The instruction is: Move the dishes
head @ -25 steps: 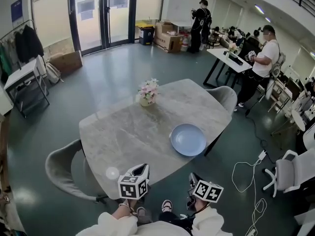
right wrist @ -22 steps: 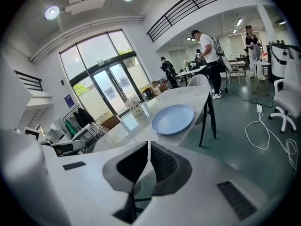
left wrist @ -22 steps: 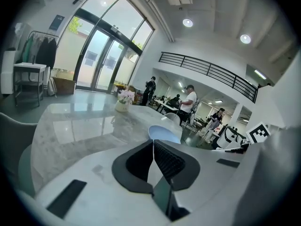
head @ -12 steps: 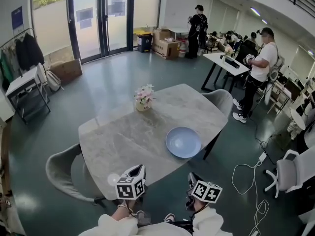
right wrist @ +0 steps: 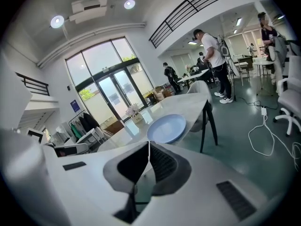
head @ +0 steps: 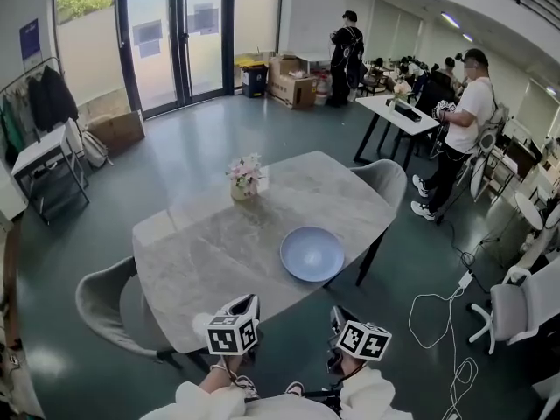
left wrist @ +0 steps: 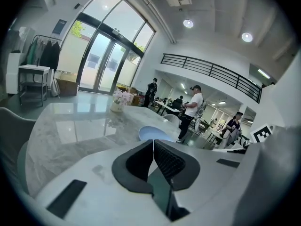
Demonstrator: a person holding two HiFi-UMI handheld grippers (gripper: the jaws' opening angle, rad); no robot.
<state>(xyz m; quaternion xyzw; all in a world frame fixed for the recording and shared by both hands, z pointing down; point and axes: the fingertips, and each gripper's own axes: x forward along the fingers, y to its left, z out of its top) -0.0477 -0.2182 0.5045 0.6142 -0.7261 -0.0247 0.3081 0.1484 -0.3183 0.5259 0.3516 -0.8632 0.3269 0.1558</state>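
Note:
A pale blue plate lies empty on the grey marble table, near its right front edge. Both grippers hang below that edge, short of the table. My left gripper is shut with nothing in it; in the left gripper view its jaws meet at the tips and the plate lies straight ahead. My right gripper is shut and empty too; its jaws have just been closing with nothing between them. From it, the plate shows ahead and slightly right.
A vase of flowers stands at the table's far side. Grey chairs sit at the left and far right. A white office chair and a floor cable lie to the right. People stand by desks beyond.
The table and plate have shifted left and a little nearer in the head view. Both grippers have drawn slightly closer to the table's front edge.

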